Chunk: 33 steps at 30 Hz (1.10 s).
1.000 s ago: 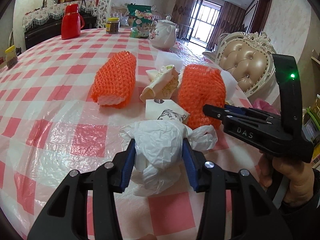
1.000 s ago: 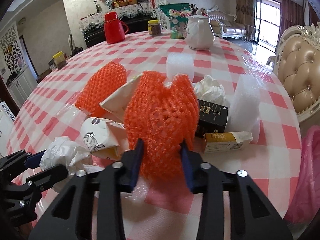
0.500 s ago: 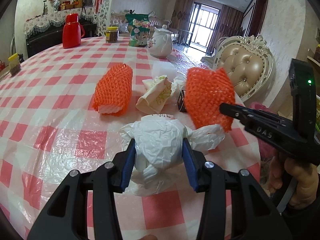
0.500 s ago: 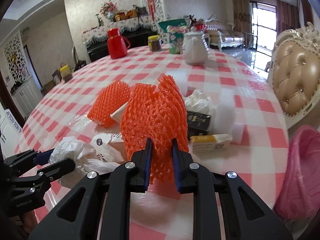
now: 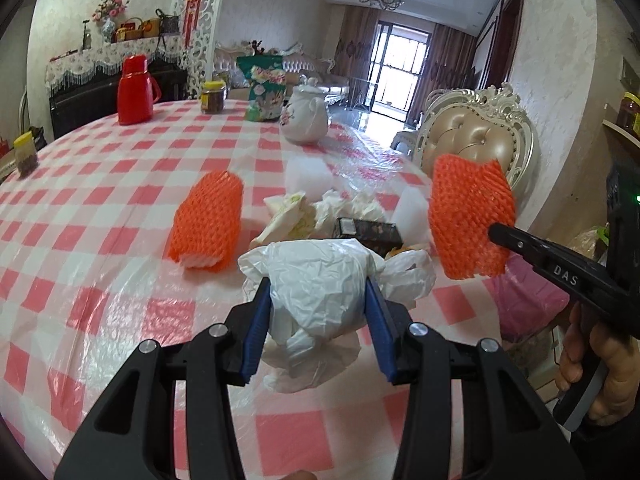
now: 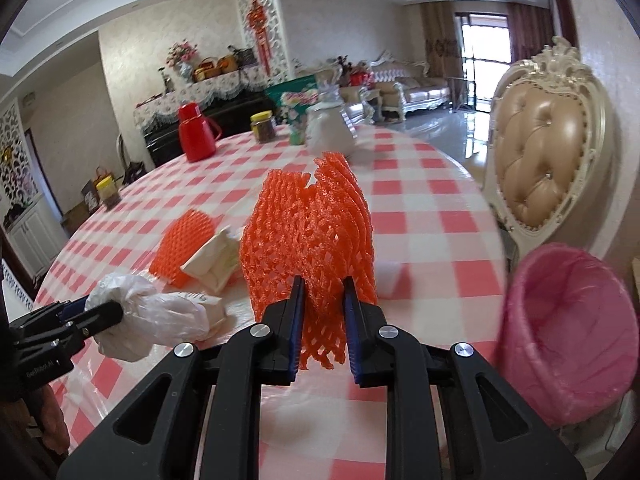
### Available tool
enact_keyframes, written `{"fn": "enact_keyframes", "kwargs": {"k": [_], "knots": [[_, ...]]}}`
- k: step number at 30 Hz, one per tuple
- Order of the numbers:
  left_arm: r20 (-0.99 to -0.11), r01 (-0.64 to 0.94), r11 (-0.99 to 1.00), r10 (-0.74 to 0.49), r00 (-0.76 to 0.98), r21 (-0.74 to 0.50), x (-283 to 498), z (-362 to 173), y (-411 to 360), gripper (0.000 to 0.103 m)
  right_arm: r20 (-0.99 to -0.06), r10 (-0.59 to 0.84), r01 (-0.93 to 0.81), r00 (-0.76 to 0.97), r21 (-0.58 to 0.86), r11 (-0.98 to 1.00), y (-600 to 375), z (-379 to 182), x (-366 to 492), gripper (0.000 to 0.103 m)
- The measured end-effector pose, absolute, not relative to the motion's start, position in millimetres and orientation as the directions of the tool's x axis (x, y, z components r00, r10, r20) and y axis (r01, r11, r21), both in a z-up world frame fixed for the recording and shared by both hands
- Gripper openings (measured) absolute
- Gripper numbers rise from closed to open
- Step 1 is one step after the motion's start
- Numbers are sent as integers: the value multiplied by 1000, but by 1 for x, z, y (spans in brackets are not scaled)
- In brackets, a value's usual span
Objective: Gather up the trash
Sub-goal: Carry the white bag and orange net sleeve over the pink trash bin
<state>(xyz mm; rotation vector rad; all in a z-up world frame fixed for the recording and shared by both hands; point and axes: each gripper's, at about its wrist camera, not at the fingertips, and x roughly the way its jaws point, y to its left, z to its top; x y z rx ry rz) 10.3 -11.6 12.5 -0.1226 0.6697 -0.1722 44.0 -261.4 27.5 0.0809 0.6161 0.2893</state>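
Note:
My left gripper is shut on a crumpled white plastic bag and holds it just above the checked table. My right gripper is shut on an orange foam net, lifted above the table; the net also shows in the left wrist view. A pink-lined trash bin stands off the table's right edge. A second orange net, paper scraps, white tissues and a dark box lie on the table.
A red thermos, a jar, a green bag and a white teapot stand at the table's far side. A padded chair stands right of the table, behind the bin.
My right gripper closed on the orange net, lifted it and carried it right toward the bin. My left gripper rose a little with the white bag.

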Motion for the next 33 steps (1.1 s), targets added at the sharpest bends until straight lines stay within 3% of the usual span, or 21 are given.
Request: {"fn": "enact_keyframes", "kwargs": {"k": [33], "knots": [[-588, 463, 872, -460, 665, -159, 103, 35, -244, 44, -582, -117, 212, 805, 98, 972, -469, -2, 31, 20]]}}
